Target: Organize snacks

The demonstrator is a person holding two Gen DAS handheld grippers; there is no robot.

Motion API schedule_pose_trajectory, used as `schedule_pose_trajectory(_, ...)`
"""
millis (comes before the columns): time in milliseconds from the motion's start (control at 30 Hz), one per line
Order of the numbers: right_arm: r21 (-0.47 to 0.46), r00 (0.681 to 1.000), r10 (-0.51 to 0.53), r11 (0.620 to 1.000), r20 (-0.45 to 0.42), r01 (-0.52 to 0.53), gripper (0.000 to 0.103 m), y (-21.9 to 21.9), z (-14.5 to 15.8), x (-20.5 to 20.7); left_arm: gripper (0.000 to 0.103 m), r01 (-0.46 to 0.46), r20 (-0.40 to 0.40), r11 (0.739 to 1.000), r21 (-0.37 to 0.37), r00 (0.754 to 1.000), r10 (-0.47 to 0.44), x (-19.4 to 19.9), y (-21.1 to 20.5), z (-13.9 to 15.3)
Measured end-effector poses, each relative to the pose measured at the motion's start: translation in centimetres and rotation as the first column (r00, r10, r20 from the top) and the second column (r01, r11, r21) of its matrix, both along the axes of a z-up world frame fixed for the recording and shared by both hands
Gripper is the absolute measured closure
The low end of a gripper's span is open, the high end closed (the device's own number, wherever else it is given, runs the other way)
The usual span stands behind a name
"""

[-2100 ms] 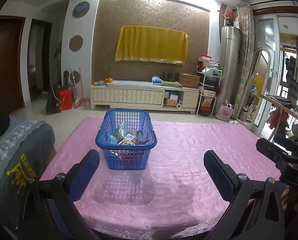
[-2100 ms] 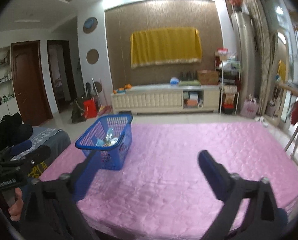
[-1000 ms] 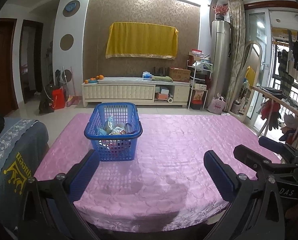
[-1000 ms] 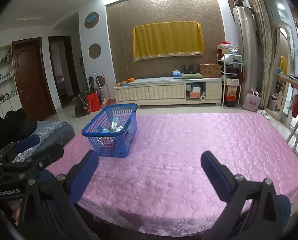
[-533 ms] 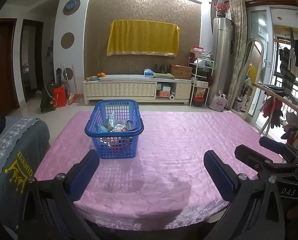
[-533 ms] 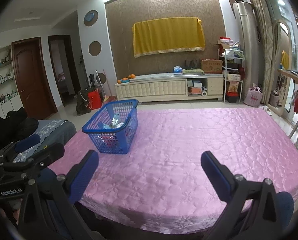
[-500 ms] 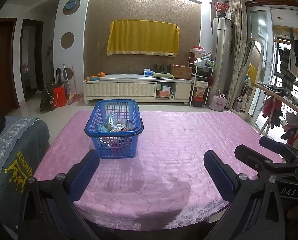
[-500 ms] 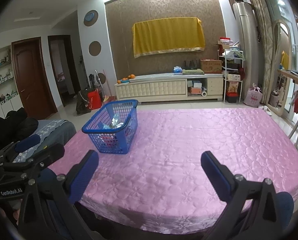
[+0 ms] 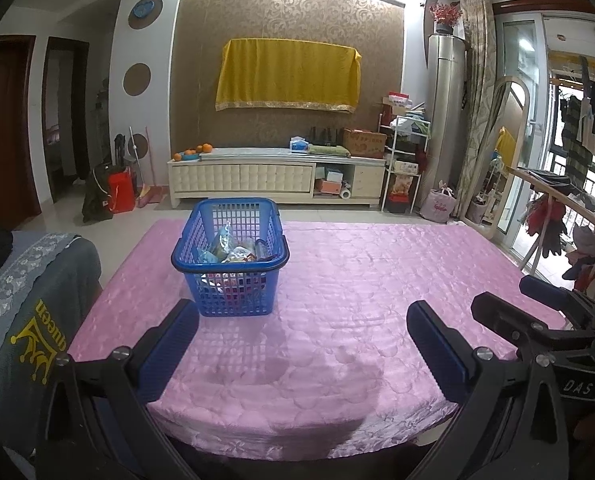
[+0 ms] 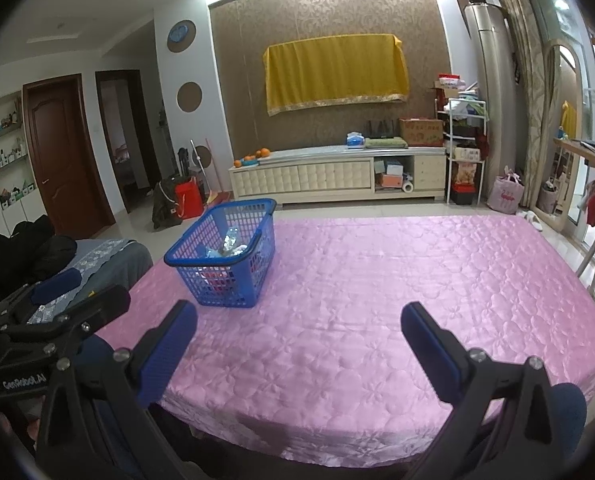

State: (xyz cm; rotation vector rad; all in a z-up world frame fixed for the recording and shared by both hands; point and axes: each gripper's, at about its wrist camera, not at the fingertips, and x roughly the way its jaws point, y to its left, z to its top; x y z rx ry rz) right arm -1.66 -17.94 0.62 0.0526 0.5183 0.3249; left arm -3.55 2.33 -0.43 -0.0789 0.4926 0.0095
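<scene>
While both tools hang above the near edge of the surface [image 9: 357,280] under its pink quilted satin cloth, the blue plastic lattice basket [image 9: 230,256] stands upright on that cloth, holding several crinkly snack packets [image 9: 233,250]. Just short of the basket, the left hand-held gripper [image 9: 303,344] is released, its blue pads spread wide and empty. Well to the basket's right, the right hand-held gripper [image 10: 299,342] is likewise released, grasping nothing.
</scene>
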Motion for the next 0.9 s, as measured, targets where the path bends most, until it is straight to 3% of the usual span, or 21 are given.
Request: schedule_pose_trajectory(900, 0.012, 0.999, 0.013, 1.000, -0.031, -0.012, 0.000, 0.14, -0.35, -0.08, 0.000, -0.001, -0.011, 1.000, -0.018, 1.000, 0.001, -0.28, 0.20, -0.24)
